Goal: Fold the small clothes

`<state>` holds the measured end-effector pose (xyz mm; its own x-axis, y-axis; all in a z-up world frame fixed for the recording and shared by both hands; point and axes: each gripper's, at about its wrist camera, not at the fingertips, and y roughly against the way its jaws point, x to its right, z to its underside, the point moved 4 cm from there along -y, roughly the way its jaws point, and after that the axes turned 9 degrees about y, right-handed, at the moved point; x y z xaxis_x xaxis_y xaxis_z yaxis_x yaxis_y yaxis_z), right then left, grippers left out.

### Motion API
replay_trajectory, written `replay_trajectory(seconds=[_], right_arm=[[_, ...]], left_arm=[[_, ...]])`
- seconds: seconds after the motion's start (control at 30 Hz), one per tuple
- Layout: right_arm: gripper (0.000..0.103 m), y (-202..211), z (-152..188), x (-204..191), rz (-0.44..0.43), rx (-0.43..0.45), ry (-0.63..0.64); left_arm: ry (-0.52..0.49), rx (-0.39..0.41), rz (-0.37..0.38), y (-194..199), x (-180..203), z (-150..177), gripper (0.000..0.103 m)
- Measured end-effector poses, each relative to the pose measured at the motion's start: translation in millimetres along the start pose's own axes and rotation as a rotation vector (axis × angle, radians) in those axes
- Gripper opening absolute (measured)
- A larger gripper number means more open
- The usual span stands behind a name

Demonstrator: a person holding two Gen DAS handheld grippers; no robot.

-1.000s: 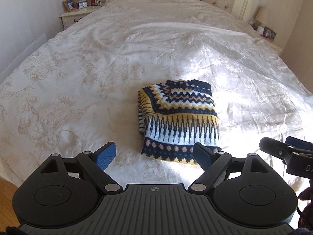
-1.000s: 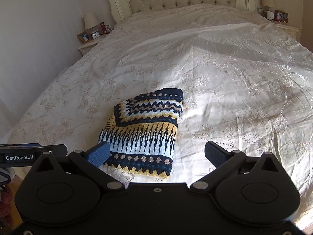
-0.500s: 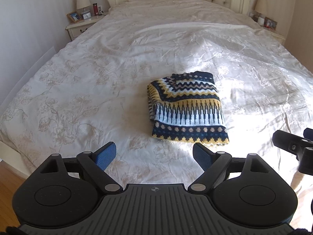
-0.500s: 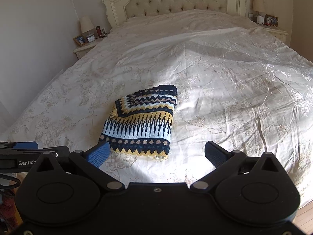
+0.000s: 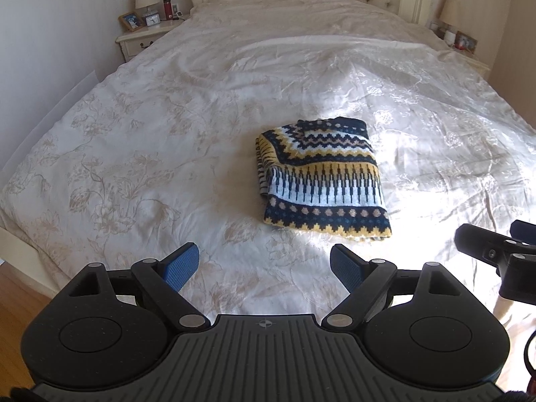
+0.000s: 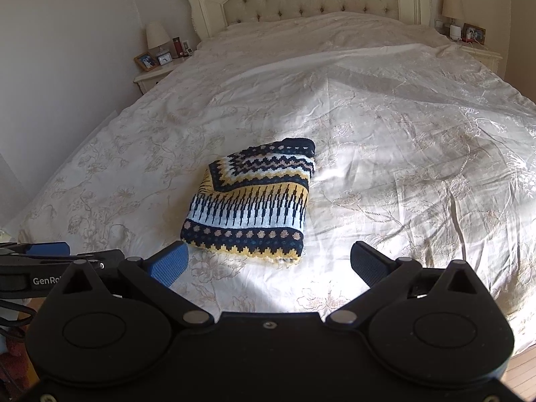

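My left gripper (image 5: 264, 264) hangs over the near edge of the bed with its jaws spread wide and nothing between them; the blue pads (image 5: 181, 266) face only bedspread. My right gripper (image 6: 268, 263) is the same: jaws wide apart, empty, poised above the cover.

Just beyond both sets of jaws lies the knitted sweater (image 5: 321, 184), navy, yellow and white in zigzag bands, folded into a compact rectangle on the bed (image 5: 140, 154). It sits near the foot, a little toward my right as the left camera sees it, apart from both grippers.

I judge the fold done, so the risks are small ones. The left side of the bundle shows loose layers bulging out, and that thick knit could spring open by itself or slump if the soft bedspread shifts under it. If I go back in to tidy it, a pad catching the yellow-edged hem nearest me could drag the top layer and undo the fold.

The only writing I can read is "GenRo", cut off, on the side of my left gripper in the right camera. The nightstand (image 5: 147, 35) items are too small to read.
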<state>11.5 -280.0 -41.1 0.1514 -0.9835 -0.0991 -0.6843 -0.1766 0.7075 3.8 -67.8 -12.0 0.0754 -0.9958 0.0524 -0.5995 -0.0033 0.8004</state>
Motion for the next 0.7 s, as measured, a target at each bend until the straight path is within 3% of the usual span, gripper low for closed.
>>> replay_trajectory(seconds=[0.7], right_arm=[[0.102, -5.2, -2.8, 2.3, 0.042, -0.021, 0.003]], left_arm=[[0.004, -0.012, -0.012, -4.9, 0.6, -1.3, 0.085]])
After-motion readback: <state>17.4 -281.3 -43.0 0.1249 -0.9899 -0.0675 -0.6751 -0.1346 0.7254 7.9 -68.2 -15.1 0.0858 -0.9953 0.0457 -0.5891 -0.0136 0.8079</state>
